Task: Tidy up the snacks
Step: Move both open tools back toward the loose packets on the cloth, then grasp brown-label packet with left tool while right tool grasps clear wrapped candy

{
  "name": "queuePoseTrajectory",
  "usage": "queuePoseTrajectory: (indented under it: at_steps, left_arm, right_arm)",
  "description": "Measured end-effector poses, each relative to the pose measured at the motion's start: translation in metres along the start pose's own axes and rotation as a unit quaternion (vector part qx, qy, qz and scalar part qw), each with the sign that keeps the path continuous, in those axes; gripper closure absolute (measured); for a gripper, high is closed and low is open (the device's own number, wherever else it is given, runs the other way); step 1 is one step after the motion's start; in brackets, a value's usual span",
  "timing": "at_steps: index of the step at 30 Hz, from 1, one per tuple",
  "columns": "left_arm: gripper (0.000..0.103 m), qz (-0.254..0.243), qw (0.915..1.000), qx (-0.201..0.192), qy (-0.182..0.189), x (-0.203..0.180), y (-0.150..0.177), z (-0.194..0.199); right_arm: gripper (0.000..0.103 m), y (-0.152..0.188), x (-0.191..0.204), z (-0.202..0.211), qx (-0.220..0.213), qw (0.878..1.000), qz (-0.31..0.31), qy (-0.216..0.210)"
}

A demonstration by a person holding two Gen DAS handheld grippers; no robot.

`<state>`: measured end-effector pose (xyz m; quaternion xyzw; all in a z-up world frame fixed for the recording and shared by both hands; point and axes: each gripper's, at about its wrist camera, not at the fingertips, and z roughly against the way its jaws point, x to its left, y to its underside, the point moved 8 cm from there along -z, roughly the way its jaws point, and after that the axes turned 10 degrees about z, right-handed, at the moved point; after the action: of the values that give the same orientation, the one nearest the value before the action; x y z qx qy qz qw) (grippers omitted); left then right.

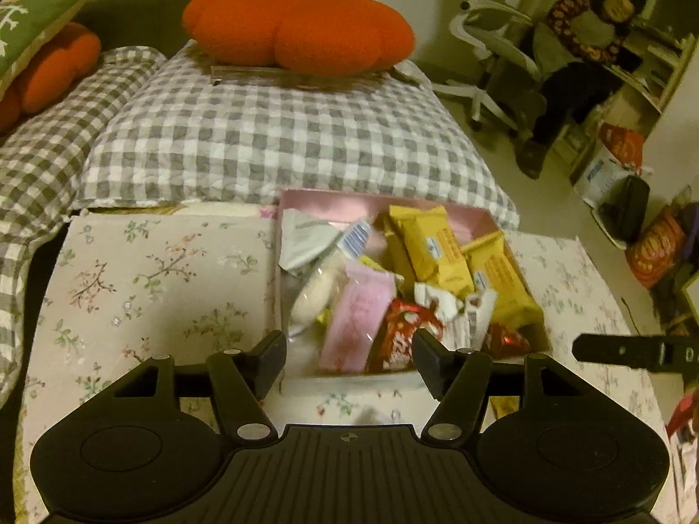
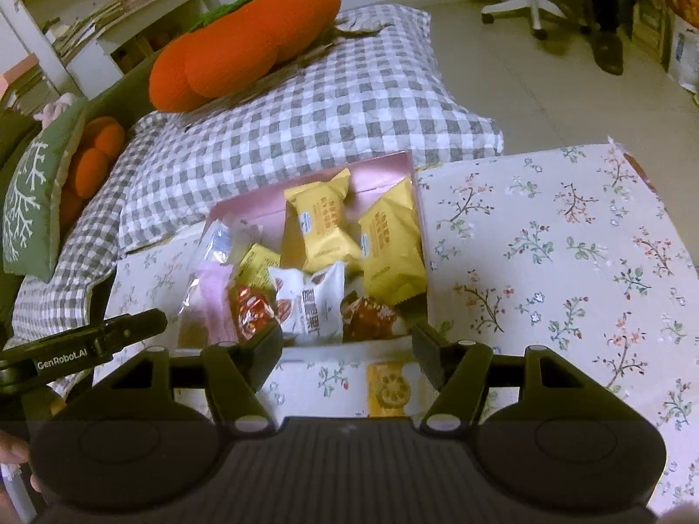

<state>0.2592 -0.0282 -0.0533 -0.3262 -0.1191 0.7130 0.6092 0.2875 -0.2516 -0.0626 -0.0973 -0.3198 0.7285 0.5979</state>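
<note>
Pink cardboard box (image 1: 327, 203) on the flowery white tablecloth (image 1: 153, 270), already heaped with snacks. Most of the tidying done, by the look of it. Still left: one flat yellow snack pack (image 2: 386, 388) lying on the cloth, just in front of the box.

Left of the box front: left gripper (image 1: 349, 353), fingers spread wide, nothing held. Hovers just over the near edge of the box.

Counted inside the box, left to right:
- one grey-white foil pouch (image 1: 306, 236), at the back left corner
- one clear bag with a round white cake (image 1: 312, 292), in front of the pouch
- one long pale pink packet (image 1: 358, 323), at the front
- two shiny red wrappers (image 1: 397, 336), maybe a third one; hard to tell in the pile
- one white packet with brown nut pictures (image 2: 312, 305), near the middle
- three puffy yellow packs (image 1: 430, 244), two big and one small, at the back and right side

Right of the box front: right gripper (image 2: 347, 349), also spread wide and holding nothing, right above the loose yellow pack. Likely the next thing to pick up and drop in the box.
</note>
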Motion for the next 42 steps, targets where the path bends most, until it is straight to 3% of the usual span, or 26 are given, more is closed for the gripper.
queuePoseTrajectory:
  at_steps: [13, 24, 35, 41, 42]
  left_arm:
    - [0.038, -0.066, 0.9966, 0.048, -0.012, -0.016, 0.045, 0.008]
    - [0.033, -0.114, 0.9909, 0.067, -0.026, -0.020, 0.069, -0.006]
    - [0.033, -0.129, 0.9870, 0.091, -0.032, -0.019, 0.086, -0.036]
    - [0.039, -0.118, 0.9884, 0.092, -0.027, -0.016, 0.087, -0.049]
    - [0.044, -0.117, 0.9885, 0.092, -0.026, -0.016, 0.086, -0.050]
  right_arm:
    - [0.040, 0.024, 0.003, 0.028, 0.020, 1.000, 0.012, 0.019]
    - [0.035, 0.050, 0.006, 0.006, 0.089, 0.996, 0.021, 0.015]
    - [0.034, 0.061, 0.003, -0.007, 0.121, 0.992, 0.013, 0.018]
    - [0.033, 0.061, -0.002, -0.013, 0.121, 0.992, 0.016, 0.030]
    - [0.033, 0.060, -0.005, -0.015, 0.121, 0.992, 0.014, 0.034]
